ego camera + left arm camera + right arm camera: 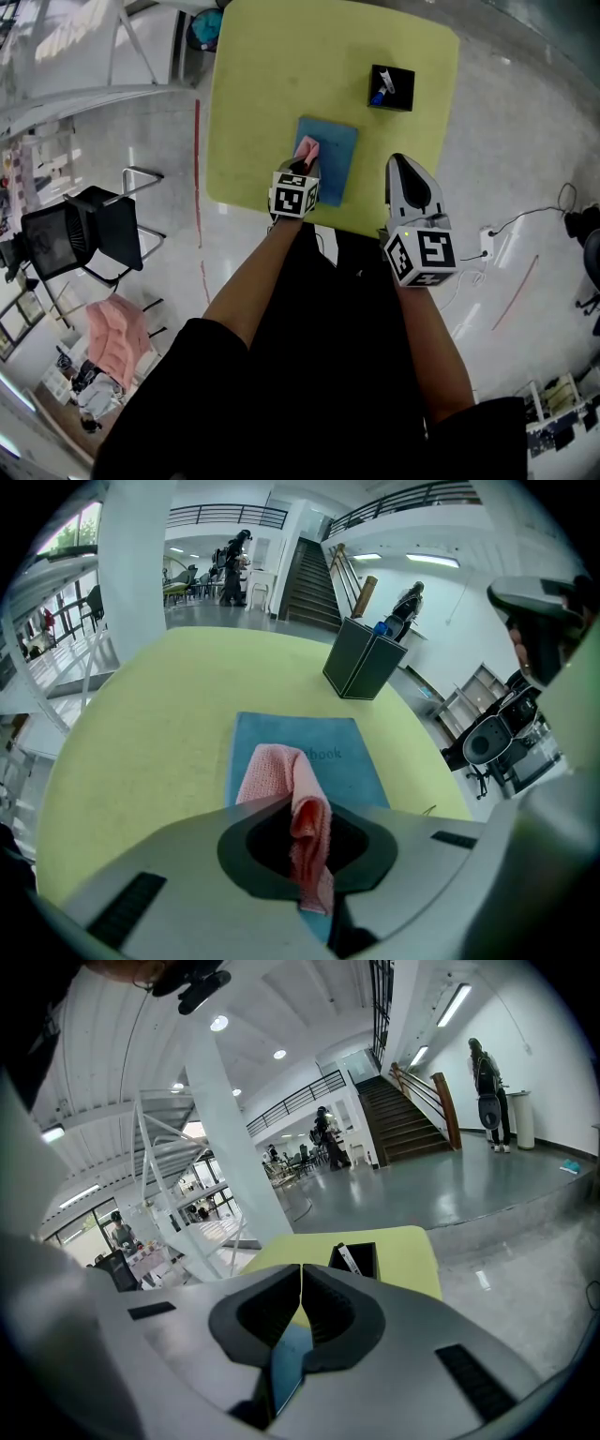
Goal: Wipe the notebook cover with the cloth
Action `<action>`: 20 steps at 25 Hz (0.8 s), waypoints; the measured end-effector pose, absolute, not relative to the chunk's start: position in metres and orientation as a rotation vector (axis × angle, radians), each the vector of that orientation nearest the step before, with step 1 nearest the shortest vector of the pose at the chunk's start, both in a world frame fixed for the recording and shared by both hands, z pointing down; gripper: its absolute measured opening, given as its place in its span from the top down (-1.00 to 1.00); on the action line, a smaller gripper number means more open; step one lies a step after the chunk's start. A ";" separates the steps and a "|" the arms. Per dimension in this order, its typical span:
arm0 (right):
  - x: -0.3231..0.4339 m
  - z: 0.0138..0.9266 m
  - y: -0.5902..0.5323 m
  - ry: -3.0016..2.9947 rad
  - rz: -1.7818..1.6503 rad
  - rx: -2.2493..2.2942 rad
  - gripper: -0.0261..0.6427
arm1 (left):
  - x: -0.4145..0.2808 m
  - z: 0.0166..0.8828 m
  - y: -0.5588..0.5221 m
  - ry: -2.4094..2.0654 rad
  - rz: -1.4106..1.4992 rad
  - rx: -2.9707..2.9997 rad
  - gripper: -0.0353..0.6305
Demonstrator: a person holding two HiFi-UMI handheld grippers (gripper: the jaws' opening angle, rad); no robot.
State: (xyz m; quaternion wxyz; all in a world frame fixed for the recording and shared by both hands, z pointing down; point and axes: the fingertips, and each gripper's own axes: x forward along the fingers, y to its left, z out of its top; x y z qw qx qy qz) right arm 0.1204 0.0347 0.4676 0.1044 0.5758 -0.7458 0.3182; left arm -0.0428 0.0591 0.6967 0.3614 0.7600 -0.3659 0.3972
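Observation:
A blue notebook (330, 155) lies flat on the yellow-green table (262, 84), near its front edge. My left gripper (306, 161) is shut on a pink cloth (308, 149), which it holds over the notebook's left part. In the left gripper view the pink cloth (292, 794) hangs pinched between the jaws and drapes forward onto the blue notebook (352, 761). My right gripper (405, 180) is raised beside the notebook's right side, at the table's front edge, jaws shut with nothing in them. A strip of the blue notebook (286, 1363) shows under its jaws.
A black pen holder (391, 87) with pens stands at the back right of the table. A black chair (80, 234) and a pink garment (117, 339) sit on the floor to the left. Cables and a socket (487, 239) lie on the floor at right.

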 end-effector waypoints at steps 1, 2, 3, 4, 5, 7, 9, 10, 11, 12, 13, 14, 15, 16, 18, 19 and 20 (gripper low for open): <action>0.120 0.468 0.035 -2.199 0.941 1.696 0.83 | -0.043 0.696 0.059 -0.943 1.026 1.961 0.81; 0.120 0.469 0.035 -2.198 0.944 1.694 0.83 | -0.043 0.696 0.059 -0.944 1.033 1.966 0.81; 0.119 0.469 0.035 -2.198 0.947 1.691 0.83 | -0.043 0.696 0.060 -0.946 1.041 1.969 0.81; 0.119 0.470 0.035 -2.199 0.948 1.688 0.83 | -0.044 0.696 0.060 -0.950 1.046 1.972 0.81; 0.119 0.470 0.035 -2.200 0.947 1.684 0.83 | -0.044 0.697 0.061 -0.954 1.046 1.972 0.81; 0.120 0.471 0.033 -2.200 0.946 1.681 0.83 | -0.041 0.697 0.061 -0.953 1.039 1.972 0.81; 0.122 0.472 0.031 -2.198 0.946 1.683 0.83 | -0.037 0.698 0.060 -0.942 1.034 1.975 0.81; 0.122 0.472 0.030 -2.197 0.946 1.684 0.83 | -0.034 0.698 0.060 -0.936 1.035 1.977 0.81; 0.123 0.472 0.029 -2.197 0.946 1.685 0.83 | -0.032 0.697 0.060 -0.929 1.035 1.979 0.81; 0.123 0.472 0.028 -2.196 0.946 1.685 0.83 | -0.030 0.697 0.061 -0.923 1.033 1.979 0.81; 0.124 0.472 0.028 -2.195 0.946 1.686 0.83 | -0.027 0.697 0.061 -0.917 1.030 1.980 0.81; 0.124 0.472 0.028 -2.193 0.946 1.686 0.83 | -0.025 0.696 0.061 -0.911 1.027 1.981 0.81; 0.124 0.472 0.028 -2.192 0.946 1.687 0.83 | -0.022 0.696 0.062 -0.905 1.026 1.984 0.81; 0.124 0.472 0.028 -2.192 0.948 1.688 0.83 | -0.020 0.696 0.062 -0.900 1.026 1.988 0.81; 0.124 0.473 0.028 -2.190 0.950 1.688 0.83 | -0.016 0.696 0.063 -0.890 1.027 1.995 0.81; 0.124 0.473 0.028 -2.190 0.952 1.688 0.83 | -0.014 0.696 0.063 -0.887 1.028 1.997 0.81; 0.125 0.474 0.028 -2.190 0.953 1.688 0.83 | -0.012 0.696 0.063 -0.886 1.029 1.999 0.81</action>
